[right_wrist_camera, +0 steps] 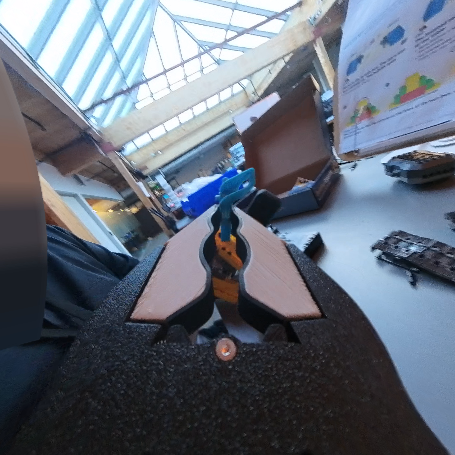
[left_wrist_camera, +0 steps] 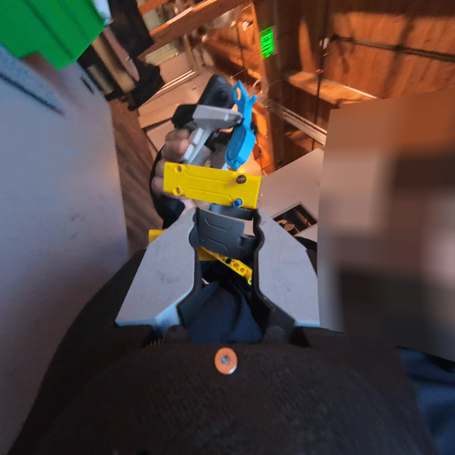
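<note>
Two grippers are in view, each held off the table. The left gripper [left_wrist_camera: 225, 221] is clenched on one brick-built assembly: a dark grey panel [left_wrist_camera: 219, 234] sits between its grey fingers [left_wrist_camera: 170, 266], one yellow panel [left_wrist_camera: 211, 184] stands just above the fingertips, and one yellow perforated beam [left_wrist_camera: 229, 264] crosses behind the jaws. Two blue pins show along the lower edge of the yellow panel.

The right gripper [right_wrist_camera: 226, 216] is clenched on one blue flat tool [right_wrist_camera: 234, 192], whose forked end projects past the fingertips. Its orange-brown fingers [right_wrist_camera: 177, 275] are nearly closed, with an orange-yellow part [right_wrist_camera: 227, 253] visible in the gap between them. In the left wrist view the same blue flat tool [left_wrist_camera: 240, 133] hangs just above the yellow panel, gripped by the right gripper [left_wrist_camera: 236, 120], with a person's hand [left_wrist_camera: 174, 147] behind it.

Surroundings in the right wrist view: one white table [right_wrist_camera: 369, 246]; two dark flat perforated plates, one whole [right_wrist_camera: 416, 253] and one cut by the right edge [right_wrist_camera: 450, 219]; one small black block [right_wrist_camera: 312, 242]; one grey brick-built unit [right_wrist_camera: 418, 167]; one open cardboard box [right_wrist_camera: 283, 147]; one printed instruction sheet [right_wrist_camera: 394, 73] standing upright. A green bin [left_wrist_camera: 46, 27] occupies the upper left corner of the left wrist view. The left gripper's body blocks the lower part of the assembly.
</note>
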